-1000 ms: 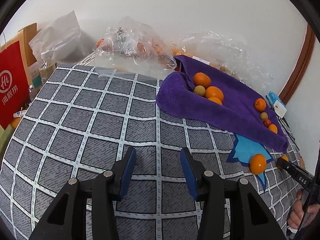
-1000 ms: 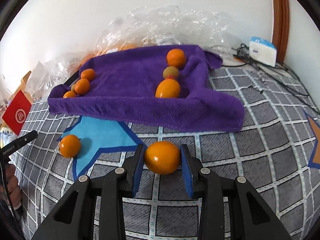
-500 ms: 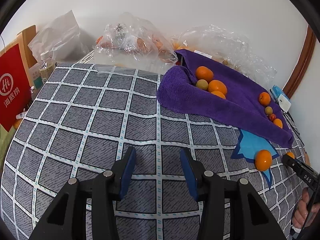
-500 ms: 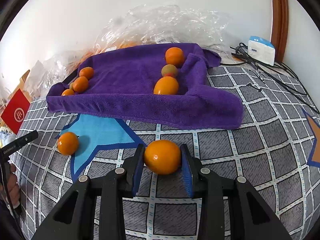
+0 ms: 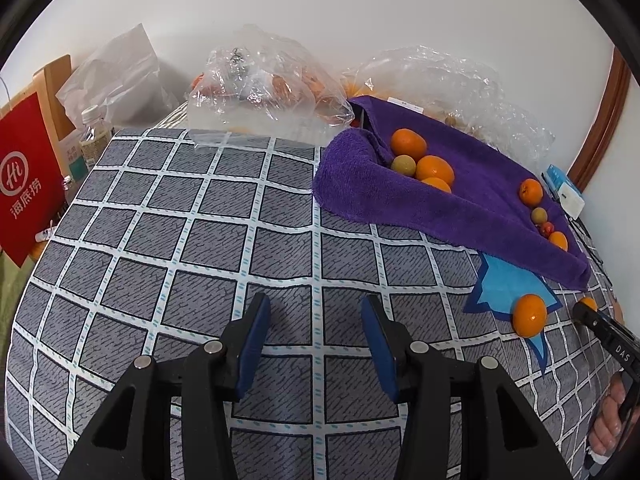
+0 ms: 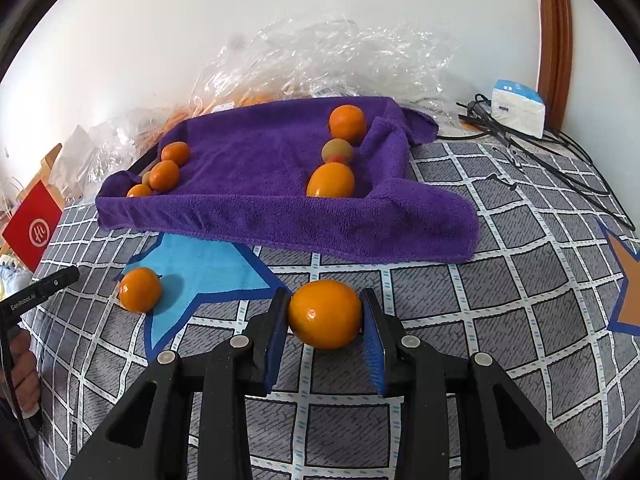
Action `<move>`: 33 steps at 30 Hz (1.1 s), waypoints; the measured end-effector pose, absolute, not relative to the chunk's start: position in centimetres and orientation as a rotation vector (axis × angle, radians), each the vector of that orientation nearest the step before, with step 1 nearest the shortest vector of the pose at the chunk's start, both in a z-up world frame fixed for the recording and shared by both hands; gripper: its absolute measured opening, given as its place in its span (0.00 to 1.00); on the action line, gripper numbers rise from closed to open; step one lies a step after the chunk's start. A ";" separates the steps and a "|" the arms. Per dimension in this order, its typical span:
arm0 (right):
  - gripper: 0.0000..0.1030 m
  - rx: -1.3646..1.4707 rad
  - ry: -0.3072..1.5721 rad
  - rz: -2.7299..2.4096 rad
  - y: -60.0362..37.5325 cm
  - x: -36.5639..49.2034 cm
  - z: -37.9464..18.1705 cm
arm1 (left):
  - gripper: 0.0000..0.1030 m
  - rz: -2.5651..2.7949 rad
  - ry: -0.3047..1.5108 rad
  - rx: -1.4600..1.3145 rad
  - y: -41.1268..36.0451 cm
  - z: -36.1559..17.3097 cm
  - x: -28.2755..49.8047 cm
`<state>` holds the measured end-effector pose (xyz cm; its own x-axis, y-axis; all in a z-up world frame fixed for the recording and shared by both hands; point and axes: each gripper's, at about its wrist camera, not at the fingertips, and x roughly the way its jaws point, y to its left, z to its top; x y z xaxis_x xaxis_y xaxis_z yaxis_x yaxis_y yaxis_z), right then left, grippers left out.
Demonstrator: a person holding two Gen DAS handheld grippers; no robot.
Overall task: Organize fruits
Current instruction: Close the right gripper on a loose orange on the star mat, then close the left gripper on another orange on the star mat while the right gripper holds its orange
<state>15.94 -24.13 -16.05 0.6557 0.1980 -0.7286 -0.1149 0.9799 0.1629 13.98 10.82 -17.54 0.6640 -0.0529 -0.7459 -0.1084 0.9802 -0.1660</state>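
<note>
Your right tongs [image 6: 325, 316] clamp an orange [image 6: 325, 314] before the purple towel [image 6: 280, 216], while your empty left tongs [image 5: 316, 340] are opening.

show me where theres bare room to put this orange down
Inside the purple towel, the middle is bare, between the fruit cluster at its left end and the fruit row at its right. The checked cloth ahead of the left gripper, whose jaws are opening, is bare. The plastic bags crowd the back.
</note>
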 end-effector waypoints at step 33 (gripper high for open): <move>0.34 0.139 0.834 0.134 -25.0 15.8 -16.1 | 0.48 -0.280 0.827 -0.055 -1.2 -14.8 13.7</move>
